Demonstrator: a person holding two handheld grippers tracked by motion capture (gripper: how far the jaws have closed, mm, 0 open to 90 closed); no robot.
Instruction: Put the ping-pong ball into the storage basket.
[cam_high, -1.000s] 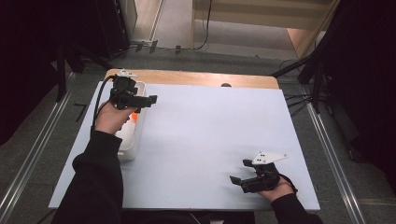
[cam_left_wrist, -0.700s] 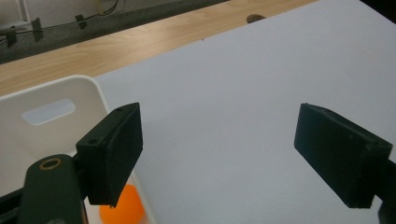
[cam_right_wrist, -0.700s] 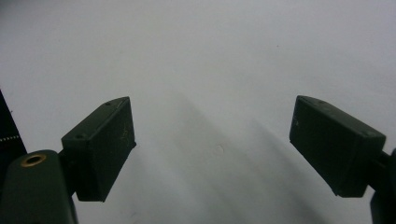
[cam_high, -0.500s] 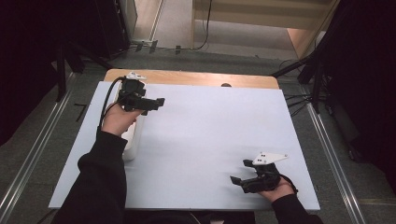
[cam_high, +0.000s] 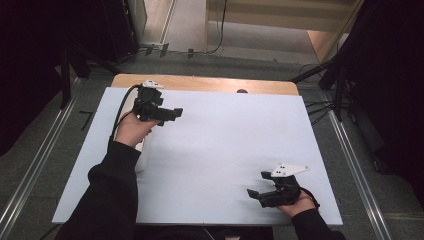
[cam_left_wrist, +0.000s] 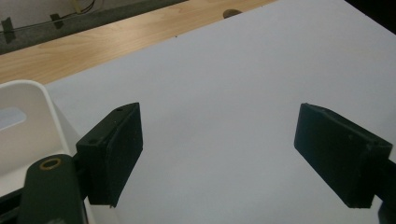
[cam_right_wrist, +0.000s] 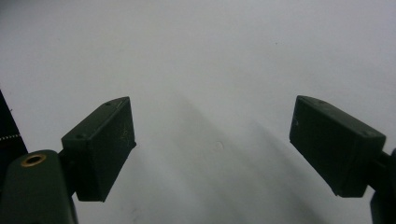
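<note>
Under the left hand-held gripper (cam_high: 170, 114), white tray (cam_high: 141, 152), long axis front-to-back

Grey floor (cam_high: 45, 150) (dimly lit) surrounds the white-topped wooden table (cam_high: 240, 130).

left gripper (cam_high: 172, 114) now farther right, out past the white bin (cam_high: 141, 155), over the sheet (cam_high: 225, 145)

A white sheet (cam_high: 235, 150) covers most of a table (cam_high: 210, 84), leaving a strip of pale wood bare along the far edge. A small dark round hole (cam_high: 242, 91) sits in that strip, right of its middle. Grey floor (cam_high: 350, 150) surrounds the table, with metal rails (cam_high: 30, 170) along both sides and black cables (cam_high: 320, 106) beyond the far right corner.
</note>
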